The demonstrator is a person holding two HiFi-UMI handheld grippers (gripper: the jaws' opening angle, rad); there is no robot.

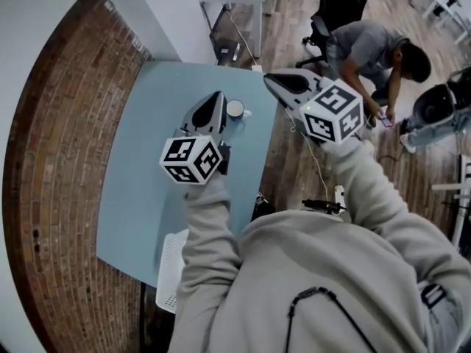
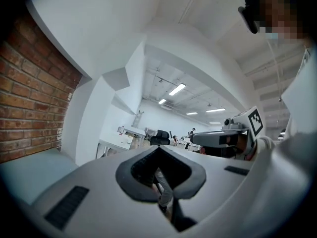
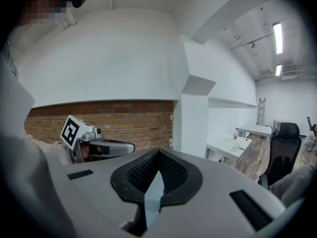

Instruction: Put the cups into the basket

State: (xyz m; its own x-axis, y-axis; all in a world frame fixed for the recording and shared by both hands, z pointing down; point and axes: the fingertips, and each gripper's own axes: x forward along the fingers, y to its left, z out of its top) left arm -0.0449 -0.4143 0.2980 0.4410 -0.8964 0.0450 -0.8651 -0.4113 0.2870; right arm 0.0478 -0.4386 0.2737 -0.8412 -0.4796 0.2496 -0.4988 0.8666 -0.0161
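Sleeve nearest — left claw closed, cup just beside its tip; right claw closed.

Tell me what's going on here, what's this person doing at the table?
A person in a grey hooded top holds a gripper in each hand. The left gripper hangs over the light blue table, its tip beside a small white cup; the right gripper is past the table's edge. Both are shut and empty. A white perforated basket shows at the table's near edge; the cup is not in it.
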